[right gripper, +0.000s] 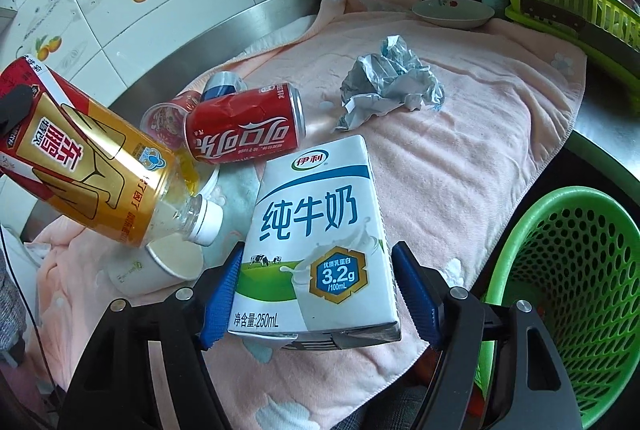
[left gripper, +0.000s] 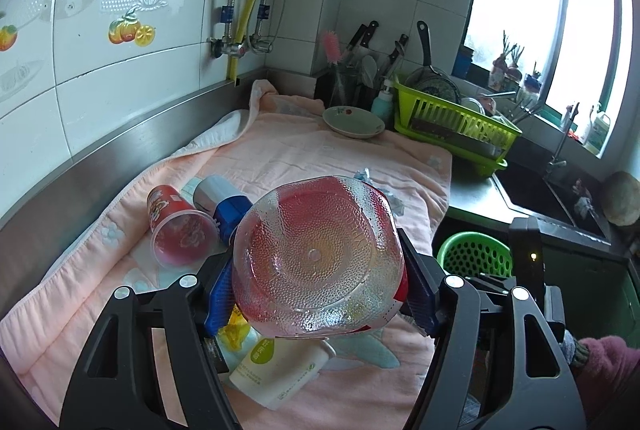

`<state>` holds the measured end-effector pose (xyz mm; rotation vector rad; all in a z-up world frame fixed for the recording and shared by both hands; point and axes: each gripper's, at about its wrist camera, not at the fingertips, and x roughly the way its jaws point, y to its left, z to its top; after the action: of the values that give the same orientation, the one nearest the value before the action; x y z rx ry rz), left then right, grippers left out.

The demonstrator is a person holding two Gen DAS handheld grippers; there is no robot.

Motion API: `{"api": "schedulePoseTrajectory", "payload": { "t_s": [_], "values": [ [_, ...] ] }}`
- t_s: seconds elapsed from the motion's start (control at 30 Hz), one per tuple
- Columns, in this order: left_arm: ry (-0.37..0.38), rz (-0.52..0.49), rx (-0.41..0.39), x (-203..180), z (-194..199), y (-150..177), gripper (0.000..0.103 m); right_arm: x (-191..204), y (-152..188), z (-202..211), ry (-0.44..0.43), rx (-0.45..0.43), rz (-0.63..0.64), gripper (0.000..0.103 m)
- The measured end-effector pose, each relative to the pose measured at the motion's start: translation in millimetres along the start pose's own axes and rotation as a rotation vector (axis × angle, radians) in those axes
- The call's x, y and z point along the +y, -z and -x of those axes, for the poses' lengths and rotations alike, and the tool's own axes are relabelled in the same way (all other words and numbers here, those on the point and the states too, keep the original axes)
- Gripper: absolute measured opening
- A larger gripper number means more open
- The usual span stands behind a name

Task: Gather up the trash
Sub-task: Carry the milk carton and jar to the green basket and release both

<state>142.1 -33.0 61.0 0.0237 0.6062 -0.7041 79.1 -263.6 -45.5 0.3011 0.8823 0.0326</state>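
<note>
**Blue-padded jaws each hold a piece of trash above the pink towel**

Blue pads of the left gripper are closed on a clear dimpled plastic bottle with a red and gold label, held lengthwise so its base faces the camera; the right wrist view shows the same bottle tilted cap-down over the towel's left side, probably a carry posture. The right gripper clamps a white, blue and green milk carton by its two narrow sides, front panel up, lifted or just being lifted off the towel, I judge.

Still lying on the pink towel covering the table are a dented red cola can, a red printed plastic cup, a white paper cup and a crumpled grey-blue paper wad toward the far right. A green perforated plastic basket stands off the table's near right edge, close beside the carton, likely the drop point.
</note>
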Motion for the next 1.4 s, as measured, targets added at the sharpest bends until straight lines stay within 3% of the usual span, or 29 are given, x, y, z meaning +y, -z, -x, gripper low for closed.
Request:
{"api": "schedulePoseTrajectory", "payload": {
  "t_s": [0.33, 0.63, 1.0, 1.4],
  "values": [
    [0.022, 0.0, -0.005, -14.2, 0.1, -0.7, 0.069, -14.5, 8.0, 30.4, 0.005, -0.055, -0.011, 0.07],
    [0.078, -0.038, 0.011, -54.1, -13.6, -3.7, 0.069, -67.2, 33.6, 69.5, 0.101, -0.103, -0.056, 0.07],
    [0.19, -0.094, 0.061, -135.7, -55.1, 1.1, 0.069, -169.5, 84.0, 83.3, 0.257, -0.042, -0.183, 0.07],
    [0.23, -0.135, 0.178, -206.6, -108.4, 26.6, 0.069, -220.9, 117.5, 79.5, 0.279, 0.027, -0.234, 0.07]
  ]
}}
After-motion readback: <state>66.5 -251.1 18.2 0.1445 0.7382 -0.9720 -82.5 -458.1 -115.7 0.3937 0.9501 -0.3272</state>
